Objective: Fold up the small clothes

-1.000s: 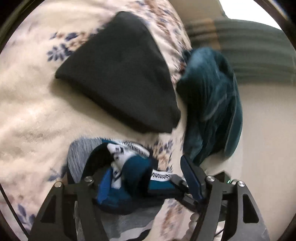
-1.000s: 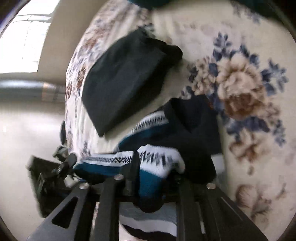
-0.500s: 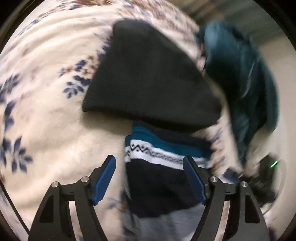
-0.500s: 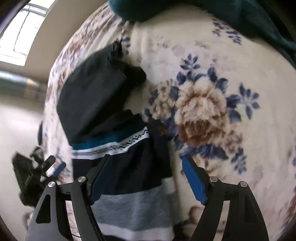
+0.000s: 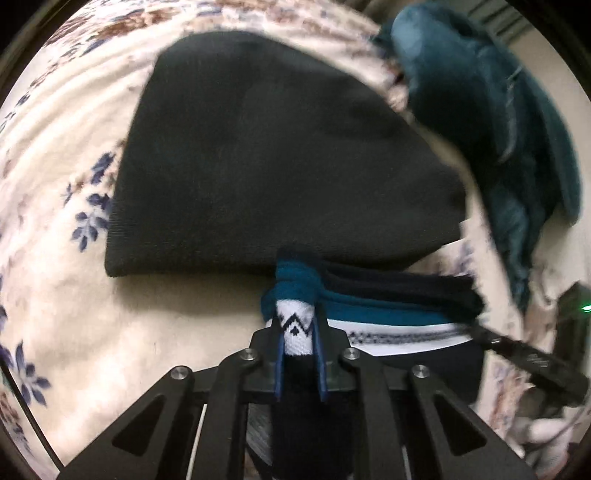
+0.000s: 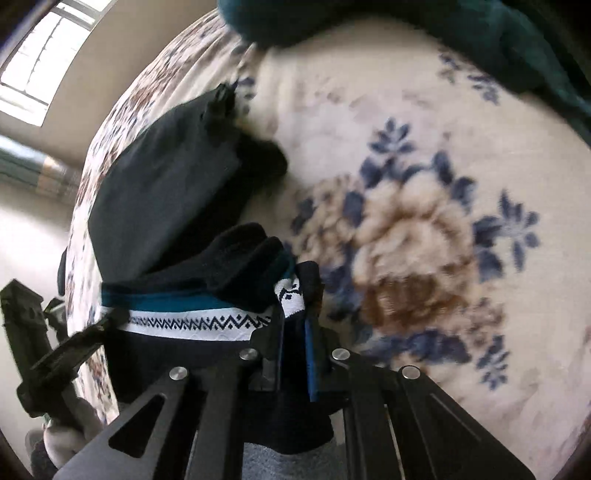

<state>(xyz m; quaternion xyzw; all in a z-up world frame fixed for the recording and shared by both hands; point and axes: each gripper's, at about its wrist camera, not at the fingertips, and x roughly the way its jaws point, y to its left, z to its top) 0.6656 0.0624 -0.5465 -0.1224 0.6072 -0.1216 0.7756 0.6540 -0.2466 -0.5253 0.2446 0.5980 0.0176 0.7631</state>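
Note:
A patterned sock [image 5: 388,325] with navy, teal and white zigzag bands lies on the floral blanket [image 5: 55,221]. My left gripper [image 5: 297,332] is shut on its left corner. My right gripper [image 6: 293,317] is shut on its other corner; the sock [image 6: 184,317] stretches between them. The right gripper's body shows at the right of the left wrist view [image 5: 524,362], the left one at the left of the right wrist view [image 6: 55,362]. A black beanie [image 5: 277,158] lies flat just beyond the sock.
A teal fleece garment [image 5: 498,122] is piled at the blanket's far right edge, and shows at the top of the right wrist view [image 6: 406,22]. The blanket's edge drops to a pale floor [image 6: 22,251]. A window [image 6: 40,77] is behind.
Both grippers were open over the flattened sock half a second ago. Both have closed on its two near corners, bunching the fabric up.

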